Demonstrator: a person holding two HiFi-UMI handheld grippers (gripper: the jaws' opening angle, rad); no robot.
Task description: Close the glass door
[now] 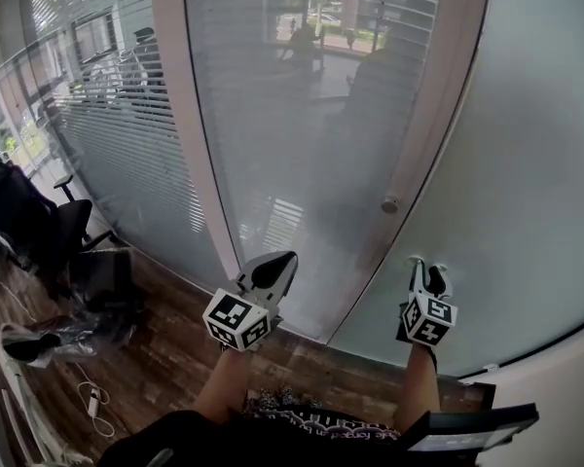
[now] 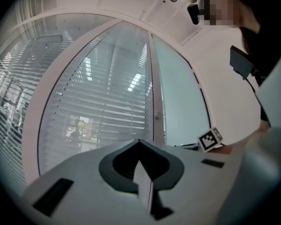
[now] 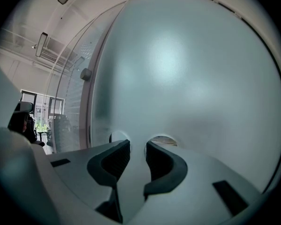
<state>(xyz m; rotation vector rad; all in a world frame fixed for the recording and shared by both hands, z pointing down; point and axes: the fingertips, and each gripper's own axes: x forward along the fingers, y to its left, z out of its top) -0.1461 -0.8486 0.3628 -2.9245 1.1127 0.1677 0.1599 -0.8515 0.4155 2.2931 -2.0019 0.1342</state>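
Your left gripper (image 1: pixel 280 263) has its 2 jaws pressed together on nothing and points at the lower part of the glass door (image 1: pixel 302 115), straight ahead of you, with a round knob (image 1: pixel 389 204) at its right edge. Your right gripper (image 1: pixel 426 270) has its jaws spread and empty, close against the frosted panel (image 1: pixel 526 163) beside the door.

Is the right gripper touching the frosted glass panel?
Cannot tell. The right gripper view shows the right gripper, jaws apart, very near the frosted glass panel, but neither contact nor a gap is plain.
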